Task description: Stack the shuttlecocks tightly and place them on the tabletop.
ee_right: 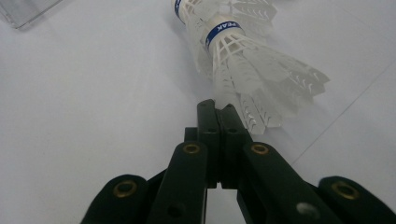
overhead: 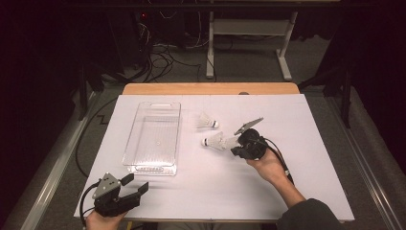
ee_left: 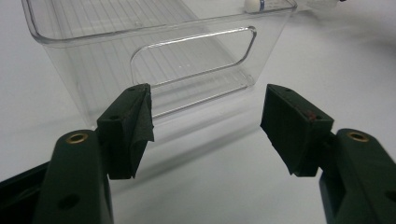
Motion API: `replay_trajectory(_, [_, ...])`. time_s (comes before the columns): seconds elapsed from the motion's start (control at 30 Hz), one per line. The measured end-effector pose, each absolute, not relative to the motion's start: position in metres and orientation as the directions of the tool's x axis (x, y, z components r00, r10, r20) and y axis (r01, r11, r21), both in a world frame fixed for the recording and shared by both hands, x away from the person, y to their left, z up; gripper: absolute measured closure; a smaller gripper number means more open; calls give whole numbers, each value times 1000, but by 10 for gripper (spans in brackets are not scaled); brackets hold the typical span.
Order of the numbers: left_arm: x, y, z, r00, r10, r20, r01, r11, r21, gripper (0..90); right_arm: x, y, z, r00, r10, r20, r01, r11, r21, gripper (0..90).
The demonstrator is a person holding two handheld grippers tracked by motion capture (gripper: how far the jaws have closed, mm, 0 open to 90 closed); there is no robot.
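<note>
While our right gripper (ee_right: 219, 109) pinches the nearer shuttlecock (ee_right: 252, 70) by its skirt edge, seemingly, beside the clear bin (overhead: 153, 139), we rest the left gripper (ee_left: 208, 126) wide open, empty.

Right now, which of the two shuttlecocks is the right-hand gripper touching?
The nearer shuttlecock, whose skirt meets the right gripper. The other shuttlecock lies apart, farther up the table.
</note>
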State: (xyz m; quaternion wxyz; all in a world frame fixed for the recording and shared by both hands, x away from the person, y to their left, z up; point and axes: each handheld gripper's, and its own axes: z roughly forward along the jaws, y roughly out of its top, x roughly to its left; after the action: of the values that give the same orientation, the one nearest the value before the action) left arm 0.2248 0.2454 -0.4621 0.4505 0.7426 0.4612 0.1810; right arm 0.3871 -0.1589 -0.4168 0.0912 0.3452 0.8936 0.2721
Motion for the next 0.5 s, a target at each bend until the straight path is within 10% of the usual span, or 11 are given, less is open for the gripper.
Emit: replay_trajectory(0.5, [225,246,-462,511,847,-146,522,-171,836,347,395,-144,-415,-767,641,22,550,640,537,900])
